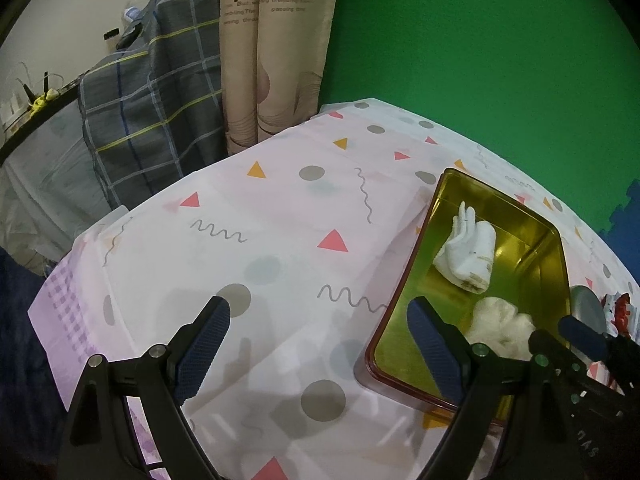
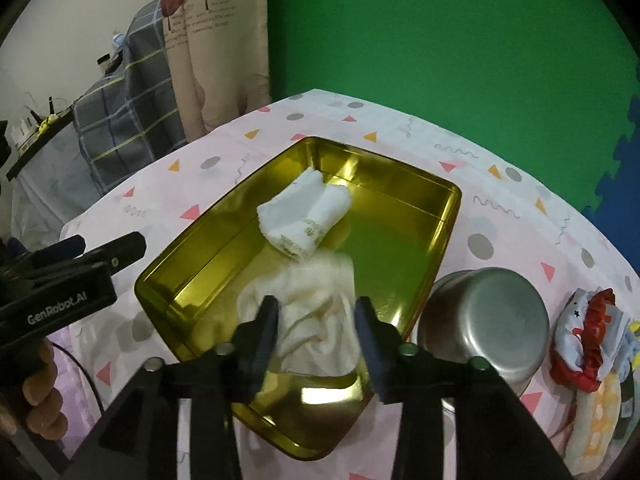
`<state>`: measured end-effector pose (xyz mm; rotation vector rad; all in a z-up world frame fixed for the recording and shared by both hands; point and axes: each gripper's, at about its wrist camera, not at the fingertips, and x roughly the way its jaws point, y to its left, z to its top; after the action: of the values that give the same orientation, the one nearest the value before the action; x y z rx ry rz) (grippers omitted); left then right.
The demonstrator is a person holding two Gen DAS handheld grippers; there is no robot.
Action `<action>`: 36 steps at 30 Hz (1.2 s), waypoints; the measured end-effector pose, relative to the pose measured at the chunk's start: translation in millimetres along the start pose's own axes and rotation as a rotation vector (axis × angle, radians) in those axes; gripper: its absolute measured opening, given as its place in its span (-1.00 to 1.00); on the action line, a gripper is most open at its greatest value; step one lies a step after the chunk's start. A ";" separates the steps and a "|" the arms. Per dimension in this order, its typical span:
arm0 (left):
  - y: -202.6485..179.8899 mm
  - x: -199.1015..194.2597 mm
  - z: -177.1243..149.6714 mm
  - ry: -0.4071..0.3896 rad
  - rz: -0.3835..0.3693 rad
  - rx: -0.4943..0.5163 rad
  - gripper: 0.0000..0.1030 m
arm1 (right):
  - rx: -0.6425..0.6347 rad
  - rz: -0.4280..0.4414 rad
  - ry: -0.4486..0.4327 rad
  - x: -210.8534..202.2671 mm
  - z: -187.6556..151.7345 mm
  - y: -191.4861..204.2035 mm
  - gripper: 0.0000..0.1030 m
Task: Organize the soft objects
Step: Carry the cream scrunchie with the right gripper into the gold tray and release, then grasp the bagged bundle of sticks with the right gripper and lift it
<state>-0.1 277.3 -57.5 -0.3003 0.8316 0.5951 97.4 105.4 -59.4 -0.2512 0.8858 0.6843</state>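
A gold tin tray (image 2: 400, 184) sits on the patterned tablecloth; it also shows in the left wrist view (image 1: 548, 236). A folded white cloth (image 2: 306, 214) lies in its far part, also in the left wrist view (image 1: 468, 254). A crumpled cream cloth (image 2: 316, 316) lies in the near part, between the spread fingers of my right gripper (image 2: 316, 328), which is open above the tray. The cream cloth also shows in the left wrist view (image 1: 500, 326). My left gripper (image 1: 320, 344) is open and empty over the tablecloth, left of the tray.
An upturned steel bowl (image 2: 486, 320) stands right of the tray. A pile of coloured soft items (image 2: 592, 344) lies at the right table edge. A checked cloth (image 1: 152, 100) and a curtain (image 1: 272, 52) hang beyond the table's far left. A green wall is behind.
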 end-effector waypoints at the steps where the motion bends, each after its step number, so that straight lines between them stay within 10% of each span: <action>1: -0.6 -0.5 -0.1 -0.003 0.000 0.002 0.71 | 0.002 -0.006 -0.003 -1.2 -0.1 -0.2 -0.13; 11: -11.1 -2.4 -2.8 -0.010 -0.010 0.042 0.71 | 0.116 -0.088 -0.064 -62.2 -32.9 -42.2 -0.12; 22: -17.2 -5.1 -5.0 -0.025 0.003 0.071 0.71 | 0.320 -0.384 -0.040 -134.4 -106.7 -155.9 -0.11; 36: -19.2 -5.8 -6.5 -0.032 0.021 0.100 0.71 | 0.539 -0.549 0.034 -129.1 -167.8 -233.1 -0.05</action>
<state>4.5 256.8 -56.9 -0.1904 0.8312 0.5744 85.4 -208.6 -79.4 -0.0145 0.9466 -0.0775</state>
